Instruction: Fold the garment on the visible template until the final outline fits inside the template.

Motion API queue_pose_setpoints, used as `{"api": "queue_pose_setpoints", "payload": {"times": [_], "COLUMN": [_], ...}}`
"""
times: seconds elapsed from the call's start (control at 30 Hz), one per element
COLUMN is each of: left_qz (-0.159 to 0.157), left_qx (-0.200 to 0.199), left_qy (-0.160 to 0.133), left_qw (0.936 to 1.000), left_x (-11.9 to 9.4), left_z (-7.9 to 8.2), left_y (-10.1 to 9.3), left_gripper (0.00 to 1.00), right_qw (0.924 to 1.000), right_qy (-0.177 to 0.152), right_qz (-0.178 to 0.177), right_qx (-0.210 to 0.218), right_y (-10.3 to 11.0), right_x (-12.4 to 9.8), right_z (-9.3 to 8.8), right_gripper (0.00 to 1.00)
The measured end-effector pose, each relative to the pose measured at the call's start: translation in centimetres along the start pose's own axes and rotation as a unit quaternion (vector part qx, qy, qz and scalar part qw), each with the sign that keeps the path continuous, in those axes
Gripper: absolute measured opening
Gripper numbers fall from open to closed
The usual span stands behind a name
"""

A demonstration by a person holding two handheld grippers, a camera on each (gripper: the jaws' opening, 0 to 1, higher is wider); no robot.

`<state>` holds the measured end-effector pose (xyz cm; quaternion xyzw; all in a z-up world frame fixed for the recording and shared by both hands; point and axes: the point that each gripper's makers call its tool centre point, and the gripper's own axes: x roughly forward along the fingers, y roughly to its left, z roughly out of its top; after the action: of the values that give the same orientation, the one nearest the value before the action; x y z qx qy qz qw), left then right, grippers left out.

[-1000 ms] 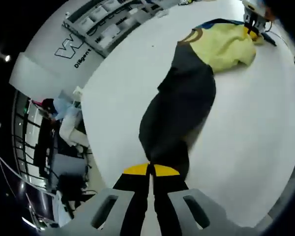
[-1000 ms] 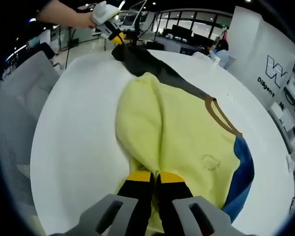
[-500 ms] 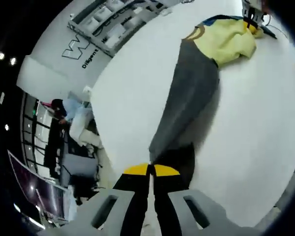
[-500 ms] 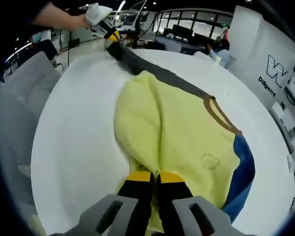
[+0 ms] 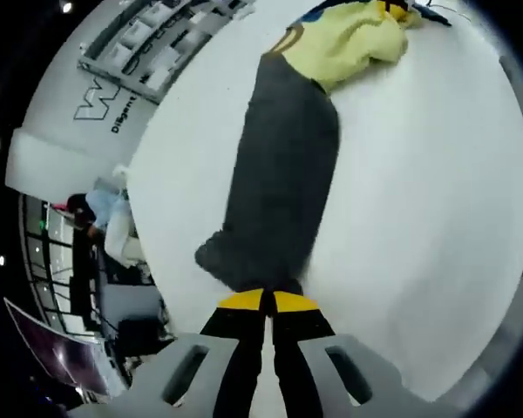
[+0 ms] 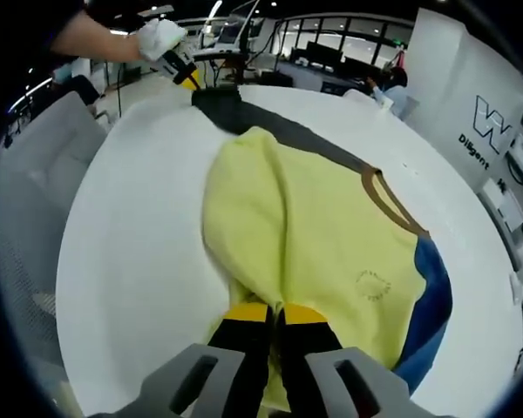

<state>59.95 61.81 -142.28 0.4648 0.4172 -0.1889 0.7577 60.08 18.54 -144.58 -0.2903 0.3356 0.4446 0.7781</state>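
Stretched across the white table (image 6: 131, 287), the garment (image 6: 314, 235) lies long and partly bunched: a pale yellow body with a brown neckline, a blue part along its far side in the right gripper view, and a dark grey length (image 5: 279, 174) running away from the yellow. At the grey end, the left gripper (image 5: 268, 300) has its jaws closed on the fabric's edge. At the yellow end, the right gripper (image 6: 275, 312) has its jaws pinched shut on a fold of yellow cloth. Beyond the grey end, a gloved hand (image 6: 157, 37) holds the left gripper. Past the table stands a white wall (image 6: 479, 96) with dark lettering.
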Motion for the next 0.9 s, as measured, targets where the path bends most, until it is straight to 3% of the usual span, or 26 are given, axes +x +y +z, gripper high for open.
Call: {"api": "queue_pose_setpoints", "payload": {"times": [0.03,0.1,0.13,0.17,0.2,0.23,0.27,0.3,0.37,0.4,0.47,0.6,0.73,0.8,0.9], "left_qz": [0.001,-0.019,-0.041,-0.081,-0.088,-0.099,-0.087,-0.065,-0.035,-0.023,-0.023,-0.016,-0.012,-0.014,-0.016], "left_qx": [-0.004,-0.067,-0.098,-0.136,-0.141,-0.134,-0.162,-0.207,-0.260,-0.273,-0.277,-0.270,-0.291,-0.320,-0.331], "left_qy": [0.002,-0.019,-0.041,-0.085,-0.085,-0.106,-0.134,-0.137,-0.100,-0.088,-0.069,-0.075,-0.107,-0.134,-0.158], "left_qw": [1.0000,0.9974,0.9935,0.9837,0.9825,0.9803,0.9738,0.9664,0.9599,0.9576,0.9580,0.9597,0.9506,0.9379,0.9303], "left_x": [0.0,0.0,-0.1,-0.3,-0.3,-0.6,-0.8,-0.8,0.1,-0.4,-0.8,-2.3,-3.6,-4.2,-5.0], "left_z": [-0.3,-0.5,0.0,1.4,1.3,1.9,2.7,2.3,-0.7,-1.3,-2.0,-1.1,0.8,2.3,4.2], "left_y": [0.0,-0.8,-1.5,-3.0,-3.3,-3.6,-3.1,-1.9,-0.7,-0.6,-0.9,-1.2,-1.3,-1.4,-1.9], "left_gripper": [0.05,0.05,0.04,0.05,0.07,0.11,0.18,0.22,0.20,0.18,0.21,0.22,0.26,0.31,0.40], "right_qw": [1.0000,1.0000,1.0000,1.0000,1.0000,1.0000,1.0000,1.0000,1.0000,1.0000,1.0000,0.9999,0.9997,0.9993,0.9980], "right_qy": [0.000,-0.002,-0.003,-0.003,-0.002,-0.002,-0.001,-0.001,0.000,0.000,0.001,0.004,-0.005,-0.018,-0.026], "right_qz": [0.000,-0.001,-0.001,0.000,0.000,0.000,0.000,-0.001,-0.002,-0.002,-0.002,-0.003,-0.011,-0.020,-0.036], "right_qx": [0.001,0.005,0.005,0.006,0.005,0.005,0.005,0.005,0.005,0.008,0.009,0.015,0.023,0.024,0.044], "right_y": [0.0,0.0,0.0,0.0,0.0,0.0,0.0,0.0,0.0,0.0,0.0,0.0,0.1,-0.1,-0.5], "right_x": [0.0,0.0,0.0,0.0,0.0,0.0,0.0,0.0,0.0,0.0,0.0,-0.1,-0.9,-1.7,-3.2], "right_z": [0.0,0.0,0.0,0.0,0.0,0.0,0.0,0.0,0.0,0.0,0.0,0.1,0.4,0.6,0.0], "right_gripper": [0.00,0.00,0.00,0.00,0.00,0.00,0.00,0.00,0.00,0.00,0.00,0.00,0.01,0.05,0.08]}}
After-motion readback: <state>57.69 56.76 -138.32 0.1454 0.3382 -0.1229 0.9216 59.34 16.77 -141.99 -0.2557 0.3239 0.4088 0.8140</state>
